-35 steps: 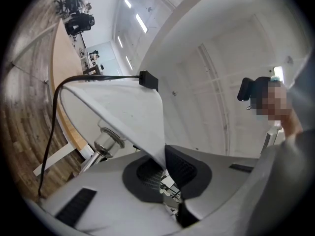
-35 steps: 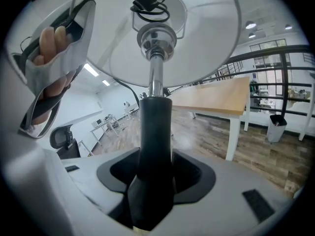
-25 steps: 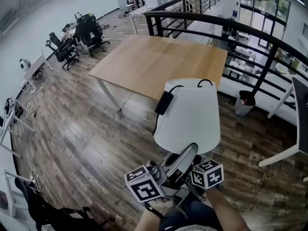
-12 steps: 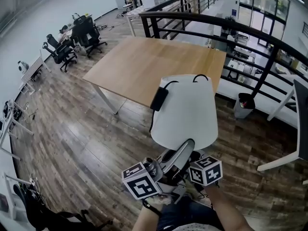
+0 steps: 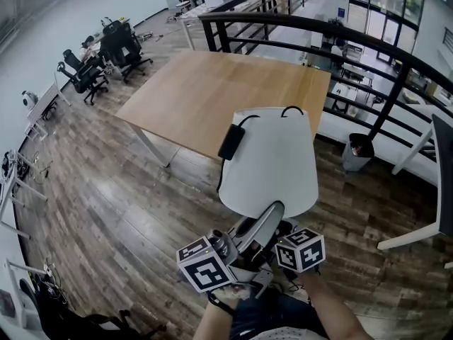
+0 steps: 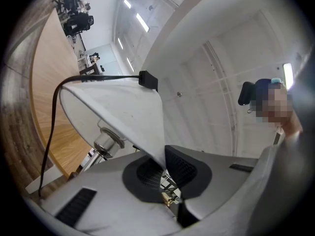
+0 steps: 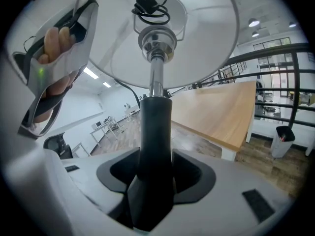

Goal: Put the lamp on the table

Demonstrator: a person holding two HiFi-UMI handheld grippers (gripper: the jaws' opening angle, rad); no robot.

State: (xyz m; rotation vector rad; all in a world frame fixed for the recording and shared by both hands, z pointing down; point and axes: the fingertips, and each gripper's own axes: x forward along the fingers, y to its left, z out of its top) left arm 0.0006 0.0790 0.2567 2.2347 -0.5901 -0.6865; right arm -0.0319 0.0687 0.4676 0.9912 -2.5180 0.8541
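jaws on the left gripper (image 6: 165, 165) are clenched tight on the thin bottom rim of the lamp's (image 5: 269, 163) white shade (image 6: 125, 114), with the edge pinched right between the pads. jaws on the right gripper (image 7: 156, 177) stand a lot wider, but they're grasping too. they're wrapped round the black stem (image 7: 155, 127) low down, and a chrome tube runs up from there to the socket (image 7: 156, 39) inside the shade. so both grippers are on the lamp, one on the shade and one on the stem.

the lamp is up in the air, not resting on anything. in the head view the shade shows just above the two grippers and its far end overlaps the near edge of the wooden surface (image 5: 212, 83). the stem end and both grippers hang over the plank floor (image 5: 106, 204).

a black cord (image 6: 98, 77) comes over the top of the shade with a black block (image 5: 232, 142) on it, then trails down the shade's left side. in the right gripper view a bit of cord is bundled up by the socket. that view also catches a hand (image 7: 53, 43) on the left gripper, top left.

past the surface there's a black railing (image 5: 340, 37), with a bin (image 5: 359, 151) near it on the right. some office chairs (image 5: 113, 44) sit well off to the far left.
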